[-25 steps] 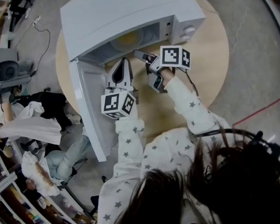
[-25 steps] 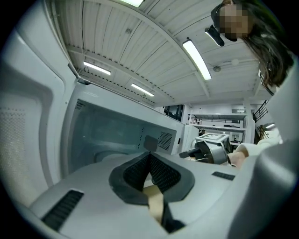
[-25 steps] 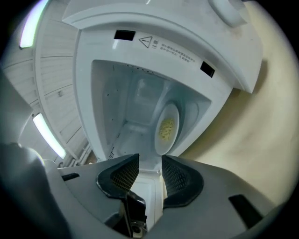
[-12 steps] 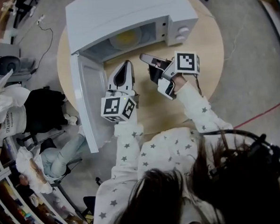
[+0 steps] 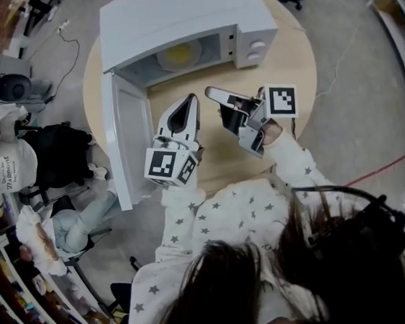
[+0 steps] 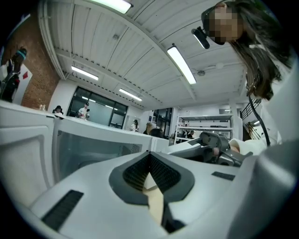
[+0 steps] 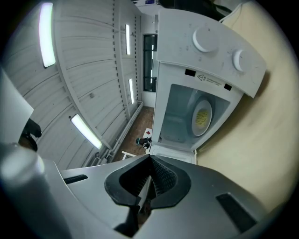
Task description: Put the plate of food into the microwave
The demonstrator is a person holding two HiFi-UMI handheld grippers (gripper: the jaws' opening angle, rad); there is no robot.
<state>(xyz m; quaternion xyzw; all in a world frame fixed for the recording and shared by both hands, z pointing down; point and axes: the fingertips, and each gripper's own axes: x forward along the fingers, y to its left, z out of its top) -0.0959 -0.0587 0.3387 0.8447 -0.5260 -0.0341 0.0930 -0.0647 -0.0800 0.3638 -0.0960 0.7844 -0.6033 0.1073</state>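
Note:
The white microwave (image 5: 180, 15) stands at the table's far side with its door (image 5: 127, 142) swung open to the left. A white plate of yellow food (image 5: 177, 55) lies inside the cavity; in the right gripper view the plate (image 7: 202, 116) sits deep in the open microwave (image 7: 210, 56). My left gripper (image 5: 187, 102) hovers over the table in front of the opening, shut and empty, and shows the same in its own view (image 6: 150, 155). My right gripper (image 5: 213, 92) hangs beside it, also shut on nothing, with its tips (image 7: 150, 158) pointing at the cavity.
The round wooden table (image 5: 285, 57) shows bare wood right of the microwave. Two knobs (image 5: 254, 49) sit on the microwave's right panel. People and chairs (image 5: 18, 162) crowd the floor on the left, close to the open door. The right gripper (image 6: 212, 144) appears in the left gripper view.
Both grippers have drawn back from the microwave opening toward me. The right gripper's jaws have come together. The plate stays inside the microwave.

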